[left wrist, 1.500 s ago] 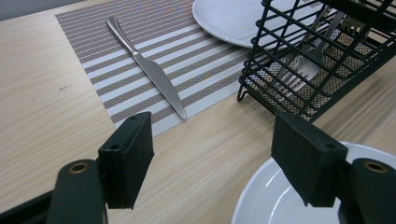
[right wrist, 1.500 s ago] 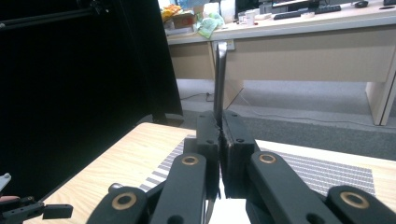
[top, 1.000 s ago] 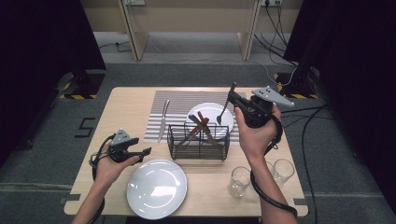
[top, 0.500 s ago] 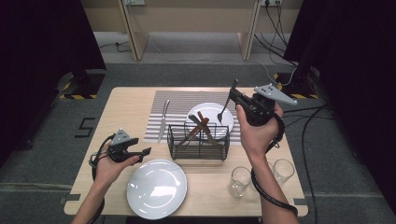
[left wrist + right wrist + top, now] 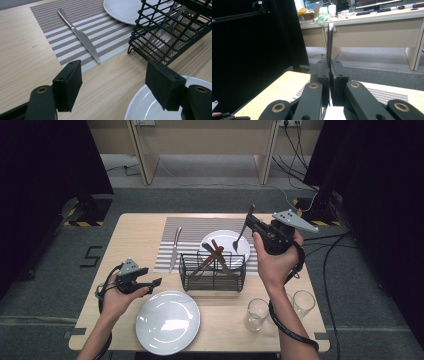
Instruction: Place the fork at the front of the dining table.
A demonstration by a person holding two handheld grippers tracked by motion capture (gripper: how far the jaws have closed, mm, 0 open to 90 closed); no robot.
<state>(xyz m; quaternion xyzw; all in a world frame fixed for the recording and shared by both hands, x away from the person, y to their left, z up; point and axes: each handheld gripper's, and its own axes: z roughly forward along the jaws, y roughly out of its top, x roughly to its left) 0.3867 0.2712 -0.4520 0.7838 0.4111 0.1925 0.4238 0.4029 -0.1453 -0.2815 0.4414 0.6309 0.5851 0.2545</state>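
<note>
Above table [image 5: 135, 250], right gripper [image 5: 250, 217] pinched fork [image 5: 240, 233] shut, left gripper [image 5: 155, 282] agape; fork might slip onto plate [image 5: 239, 251].

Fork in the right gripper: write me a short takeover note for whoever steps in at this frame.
Right gripper: shut on the fork, held in the air above the far plate, tines down.
Left gripper: open, nothing between its jaws, low over the table beside the near plate.
Things: knife lies on the striped placemat, left of the far plate. The wire basket holds more cutlery. Two glasses stand at the near right.
Done: knife laid out, fork out of the basket.
Left, probably: set the fork down by the far plate; the near plate has no cutlery.
</note>
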